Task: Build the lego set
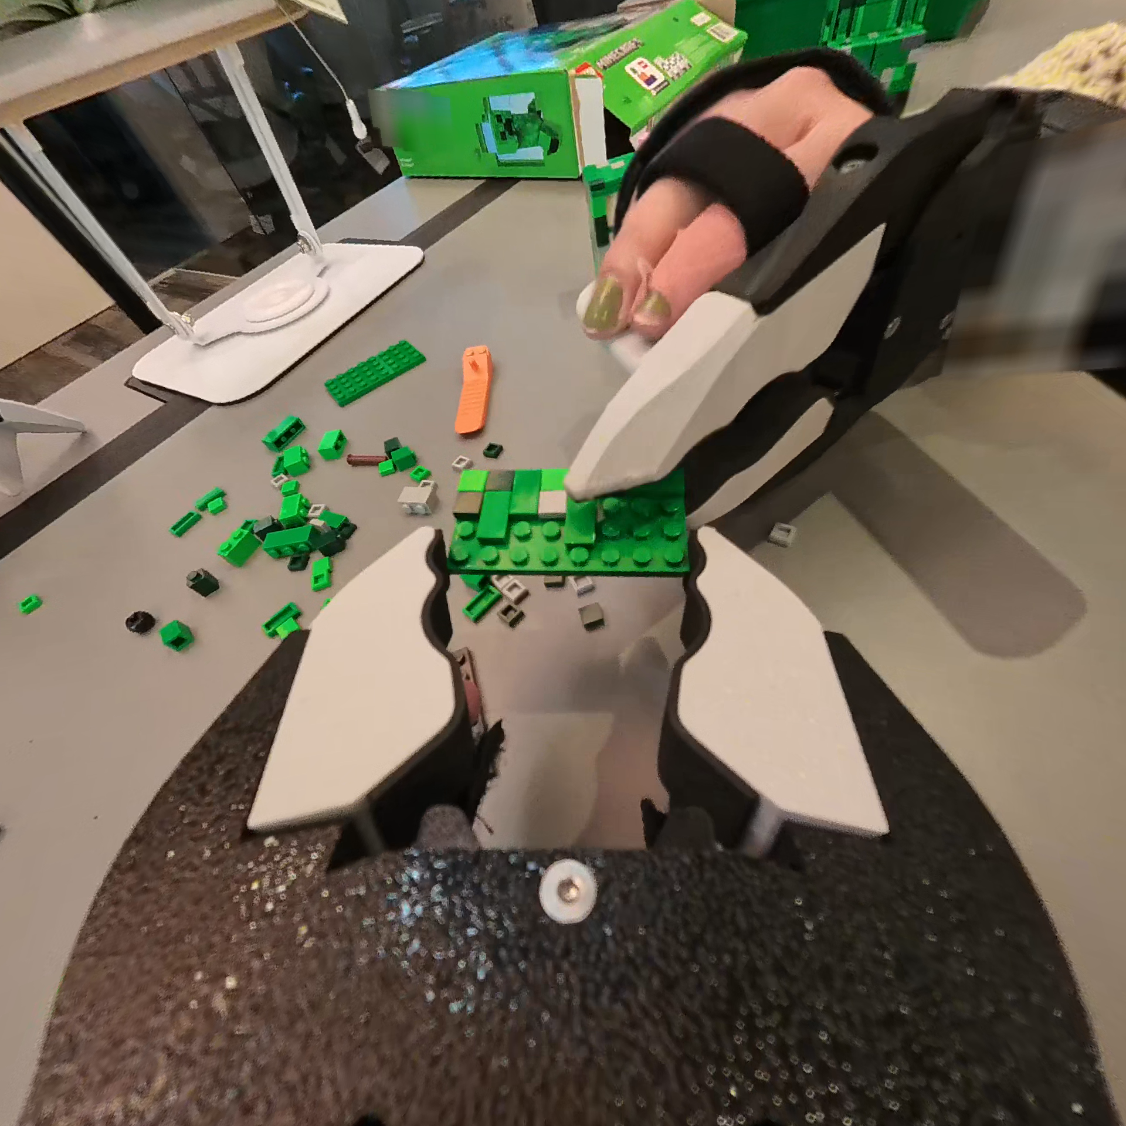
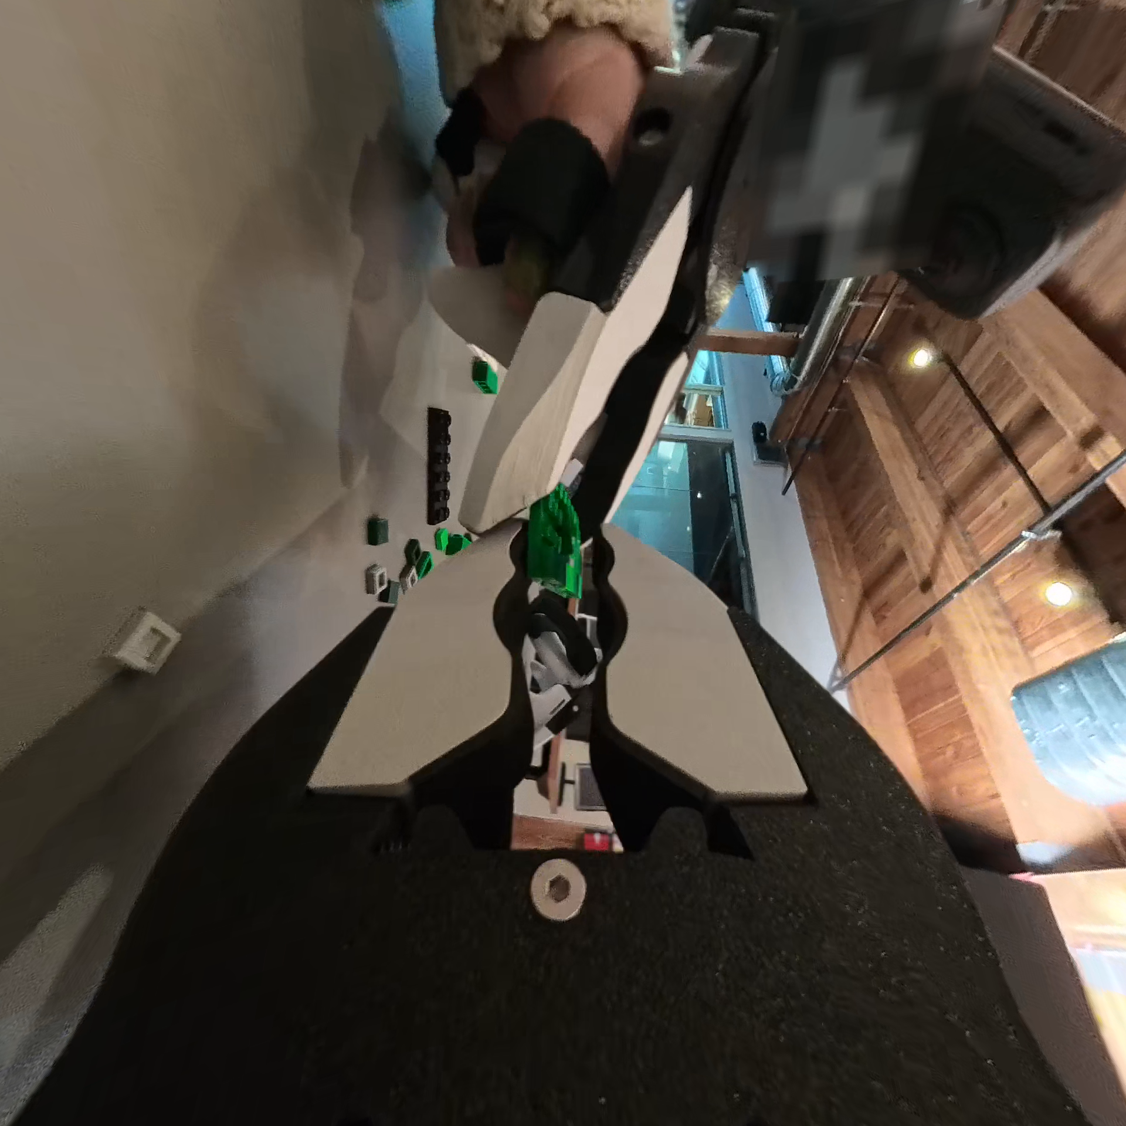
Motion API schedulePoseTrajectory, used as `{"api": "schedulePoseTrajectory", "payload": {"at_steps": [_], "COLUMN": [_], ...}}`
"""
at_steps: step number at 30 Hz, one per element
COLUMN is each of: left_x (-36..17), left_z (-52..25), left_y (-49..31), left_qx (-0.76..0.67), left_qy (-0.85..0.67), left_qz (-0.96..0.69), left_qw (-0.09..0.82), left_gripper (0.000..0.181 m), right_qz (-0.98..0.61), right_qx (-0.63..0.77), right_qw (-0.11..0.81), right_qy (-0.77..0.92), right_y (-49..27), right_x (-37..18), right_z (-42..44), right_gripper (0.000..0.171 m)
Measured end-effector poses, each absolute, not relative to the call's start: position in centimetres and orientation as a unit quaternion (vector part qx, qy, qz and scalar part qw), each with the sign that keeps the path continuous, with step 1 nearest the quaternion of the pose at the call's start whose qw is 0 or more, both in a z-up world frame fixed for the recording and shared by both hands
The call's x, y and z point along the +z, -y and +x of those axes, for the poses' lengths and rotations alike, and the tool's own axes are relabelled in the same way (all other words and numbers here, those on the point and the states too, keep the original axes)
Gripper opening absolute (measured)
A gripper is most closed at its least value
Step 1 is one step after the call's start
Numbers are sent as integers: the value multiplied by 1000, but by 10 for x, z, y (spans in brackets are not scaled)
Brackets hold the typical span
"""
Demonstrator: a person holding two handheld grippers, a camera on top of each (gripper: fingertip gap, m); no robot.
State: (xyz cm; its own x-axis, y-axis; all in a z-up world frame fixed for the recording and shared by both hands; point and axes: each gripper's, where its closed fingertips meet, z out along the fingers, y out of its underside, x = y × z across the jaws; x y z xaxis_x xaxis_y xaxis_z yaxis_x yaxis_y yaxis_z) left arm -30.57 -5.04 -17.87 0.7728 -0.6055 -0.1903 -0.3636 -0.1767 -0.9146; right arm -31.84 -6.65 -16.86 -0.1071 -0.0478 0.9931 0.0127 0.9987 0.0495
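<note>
Green baseplate [image 1: 570,551] sat held between my left gripper [image 1: 570,548] fingers, edge-gripped, just right of the loose-brick pile [image 1: 292,524]. Right gripper [image 1: 633,487] looked closed, pressing a tile. Plate judged light, stiff, slippery.

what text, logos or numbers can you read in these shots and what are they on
I won't copy out any wording; this is what carries it.
Green set box: a brand logo, a title and small print on its sides, partly legible.
Same box, left part of the front: blurred over, unreadable.
Studs of the green plate: any marks are too small to read.
Orange brick separator: no writing visible.
Right wrist view: nothing readable.
</note>
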Motion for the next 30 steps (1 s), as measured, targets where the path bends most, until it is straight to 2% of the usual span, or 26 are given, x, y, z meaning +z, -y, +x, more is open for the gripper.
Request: {"api": "schedulePoseTrajectory", "payload": {"at_steps": [2, 26, 30], "left_x": [-180, -177, -180], "left_z": [-304, -303, -306], "left_y": [51, 53, 52], "left_qx": [-104, -121, -112], "left_qy": [-326, -325, -325], "left_qz": [-758, -754, -760], "left_qw": [555, 558, 551], "left_gripper": [74, 74, 74], "right_qz": [27, 40, -1], "right_qx": [-44, -107, -54], "right_qw": [664, 676, 678], "right_qy": [746, 728, 733], "right_y": [66, 64, 64], "right_x": [-173, -166, -169], "right_z": [-319, -317, -319], "right_gripper": [10, 6, 8]}}
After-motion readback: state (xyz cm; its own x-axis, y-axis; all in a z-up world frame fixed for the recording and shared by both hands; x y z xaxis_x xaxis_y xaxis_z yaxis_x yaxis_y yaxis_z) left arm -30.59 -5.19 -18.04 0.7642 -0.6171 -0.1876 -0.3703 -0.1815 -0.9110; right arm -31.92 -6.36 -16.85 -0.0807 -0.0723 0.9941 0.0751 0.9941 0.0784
